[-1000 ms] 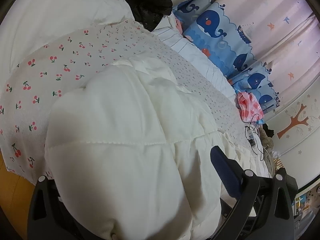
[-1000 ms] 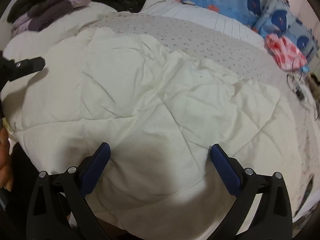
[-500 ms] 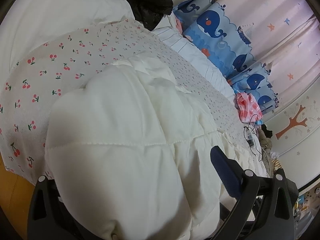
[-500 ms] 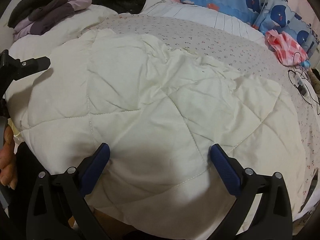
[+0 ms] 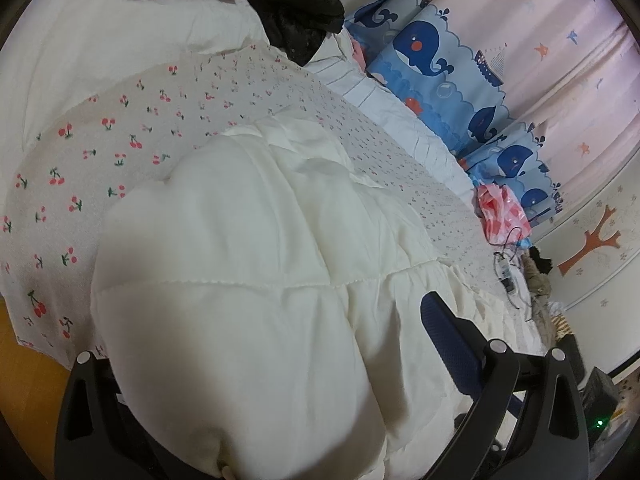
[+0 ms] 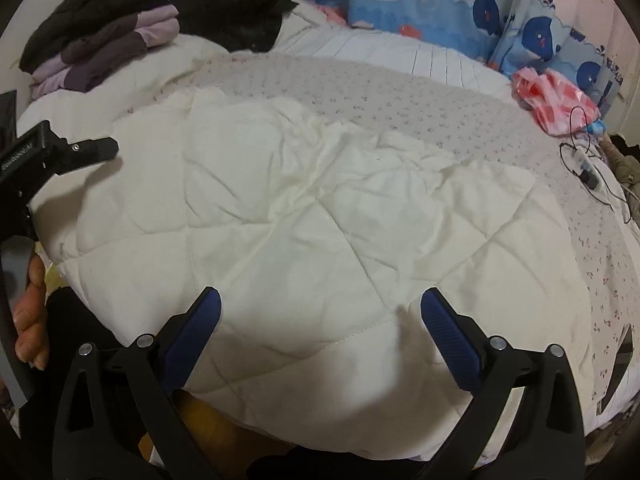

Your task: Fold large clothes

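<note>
A large cream quilted garment (image 6: 320,232) lies spread on the bed. In the left wrist view a thick fold of it (image 5: 240,300) bulges between my left gripper's (image 5: 280,360) wide-spread fingers and hides the left finger; only the right blue pad (image 5: 444,340) shows. The left gripper (image 6: 64,152) also shows at the garment's left edge in the right wrist view. My right gripper (image 6: 320,312) is open and empty, its blue pads (image 6: 200,320) hovering over the garment's near edge.
The bed has a cherry-print sheet (image 5: 100,152). Folded purple and black clothes (image 6: 104,40) lie at the back left. Whale-print pillows (image 6: 420,0), a pink bag (image 6: 552,100) and a cable (image 6: 588,172) lie at the right. Wooden floor (image 5: 24,360) shows below the bed edge.
The right gripper has pulled back a little toward the garment's near edge, and the garment has shifted further away in its view. The left wrist view is almost unchanged.
</note>
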`<state>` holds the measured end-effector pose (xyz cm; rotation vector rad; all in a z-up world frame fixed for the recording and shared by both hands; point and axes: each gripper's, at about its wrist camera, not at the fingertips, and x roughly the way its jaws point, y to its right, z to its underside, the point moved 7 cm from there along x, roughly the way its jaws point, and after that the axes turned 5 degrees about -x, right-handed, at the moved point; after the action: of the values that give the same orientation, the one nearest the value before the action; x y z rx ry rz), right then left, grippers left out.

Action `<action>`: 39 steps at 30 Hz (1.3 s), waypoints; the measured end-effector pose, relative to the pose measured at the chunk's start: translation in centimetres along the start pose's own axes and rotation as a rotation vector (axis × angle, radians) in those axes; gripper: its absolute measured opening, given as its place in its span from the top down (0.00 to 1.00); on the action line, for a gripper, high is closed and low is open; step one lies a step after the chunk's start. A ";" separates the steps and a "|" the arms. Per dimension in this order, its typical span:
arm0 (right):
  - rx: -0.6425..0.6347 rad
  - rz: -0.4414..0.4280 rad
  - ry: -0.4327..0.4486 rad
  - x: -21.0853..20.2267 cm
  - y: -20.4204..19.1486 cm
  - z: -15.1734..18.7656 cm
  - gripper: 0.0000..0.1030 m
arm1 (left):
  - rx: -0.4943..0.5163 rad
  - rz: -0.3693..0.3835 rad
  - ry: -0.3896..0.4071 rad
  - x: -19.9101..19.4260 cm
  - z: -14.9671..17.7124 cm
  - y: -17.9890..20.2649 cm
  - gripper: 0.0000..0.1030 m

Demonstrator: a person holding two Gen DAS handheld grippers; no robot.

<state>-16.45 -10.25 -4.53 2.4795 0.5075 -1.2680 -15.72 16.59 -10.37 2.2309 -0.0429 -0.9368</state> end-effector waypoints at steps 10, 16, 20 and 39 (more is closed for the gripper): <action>0.269 -0.078 0.161 -4.1 6.4 2.1 0.06 | 0.104 -0.081 0.025 -0.5 0.3 1.2 0.07; 0.564 -0.012 0.227 -7.3 15.6 8.1 0.06 | 0.110 -0.099 0.016 -0.3 0.3 1.1 0.07; 0.752 -0.027 0.198 -7.5 19.9 13.3 0.06 | 0.035 -0.071 -0.035 0.4 0.1 -0.1 0.07; 0.957 -0.455 0.334 -6.0 22.6 13.4 0.67 | -0.011 0.027 -0.220 0.8 -0.5 -0.5 0.44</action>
<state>-19.25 -37.06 -4.56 3.5686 0.6852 -1.5034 -14.95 17.08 -10.93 2.1024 -0.1676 -1.1608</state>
